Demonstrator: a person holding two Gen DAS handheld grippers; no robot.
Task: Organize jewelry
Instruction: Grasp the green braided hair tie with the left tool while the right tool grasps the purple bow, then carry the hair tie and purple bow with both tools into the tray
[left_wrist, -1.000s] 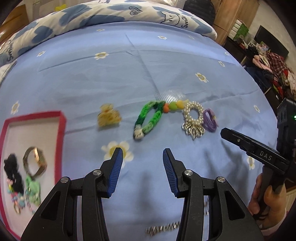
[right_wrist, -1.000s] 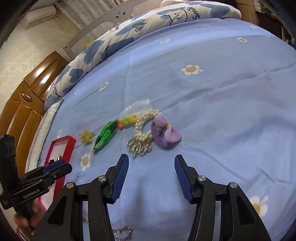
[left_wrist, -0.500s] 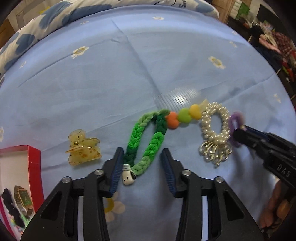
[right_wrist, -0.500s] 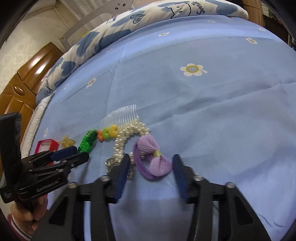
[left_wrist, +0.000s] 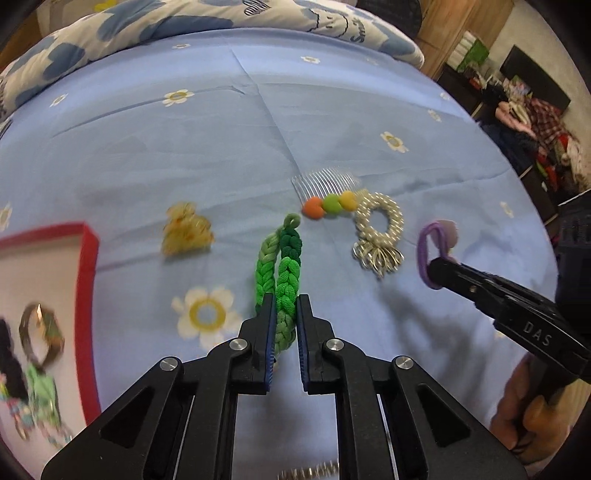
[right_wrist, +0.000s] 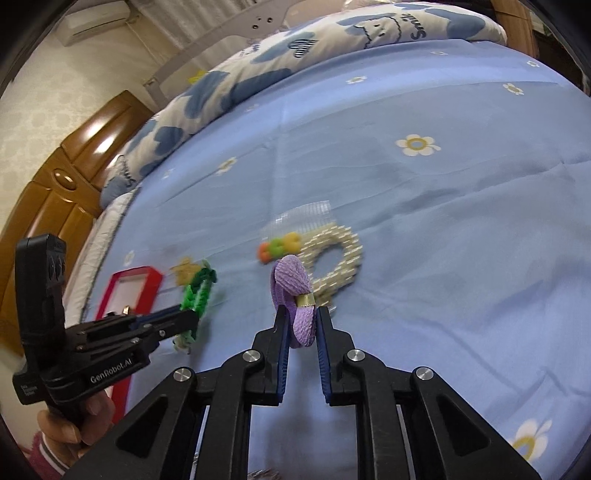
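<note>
My left gripper (left_wrist: 284, 310) is shut on the near end of a green braided hair tie (left_wrist: 280, 273), which stretches away from the pads over the blue bedsheet. In the right wrist view the same tie (right_wrist: 197, 293) hangs from that gripper (right_wrist: 184, 317). My right gripper (right_wrist: 299, 321) is closing, and its pads press on a purple bow hair tie (right_wrist: 295, 291) that stands up between them. A red-rimmed box (left_wrist: 88, 280) at the left holds a watch (left_wrist: 38, 328) and several small pieces.
On the sheet lie a yellow claw clip (left_wrist: 186, 230), a clear comb (left_wrist: 325, 182) with coloured beads (left_wrist: 330, 203), and a pearl ring with silver charms (left_wrist: 378, 219). A silver chain (left_wrist: 310, 472) shows at the near edge. A patterned duvet lies behind.
Both grippers went from open to closed, the left on the green braid and the right on the purple bow tie. Both ties have come away from the row of beads and pearls.
</note>
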